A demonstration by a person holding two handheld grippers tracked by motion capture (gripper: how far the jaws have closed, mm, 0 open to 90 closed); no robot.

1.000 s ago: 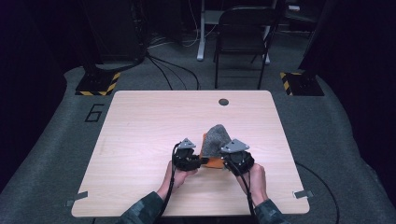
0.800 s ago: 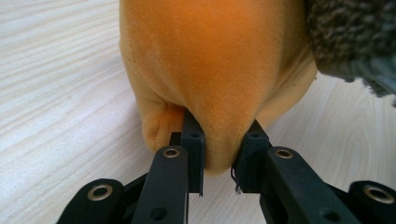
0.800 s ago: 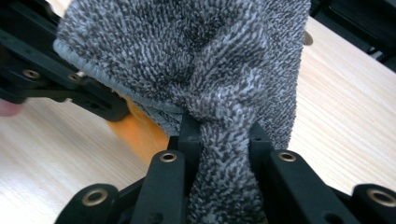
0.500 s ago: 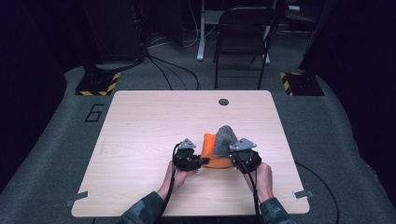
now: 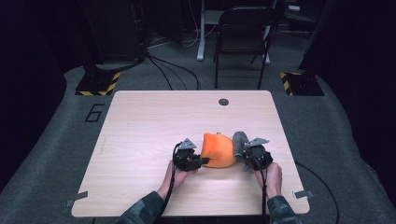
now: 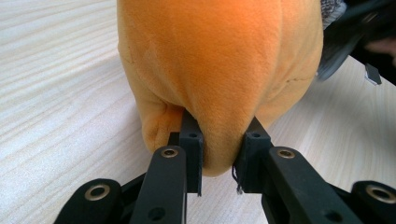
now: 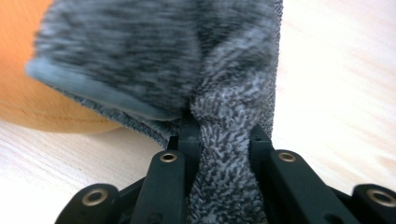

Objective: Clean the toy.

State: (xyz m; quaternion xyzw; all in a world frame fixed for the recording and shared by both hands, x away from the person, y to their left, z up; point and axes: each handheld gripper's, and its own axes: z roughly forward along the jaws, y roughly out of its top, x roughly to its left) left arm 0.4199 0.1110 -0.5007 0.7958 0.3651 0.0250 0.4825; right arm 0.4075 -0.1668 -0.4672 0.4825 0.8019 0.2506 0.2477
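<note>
**Orange plush and grey cloth, pinched at both ends**

Left gripper point(image 5: 201, 161) clamped on orange plush point(image 5: 218, 150), near centre of surface point(image 5: 140, 126). Right gripper point(image 5: 243, 157) clamped on grey knitted cloth point(image 5: 240, 141), just right of plush. Cloth weave and hem clear in right gripper view point(image 7: 140, 60); small and indistinct from above.

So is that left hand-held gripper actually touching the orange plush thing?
Touching. In the left gripper view, the left hand-held gripper has both black jaws pressed into a pinched fold of the orange plush, which bulges out between them.
</note>
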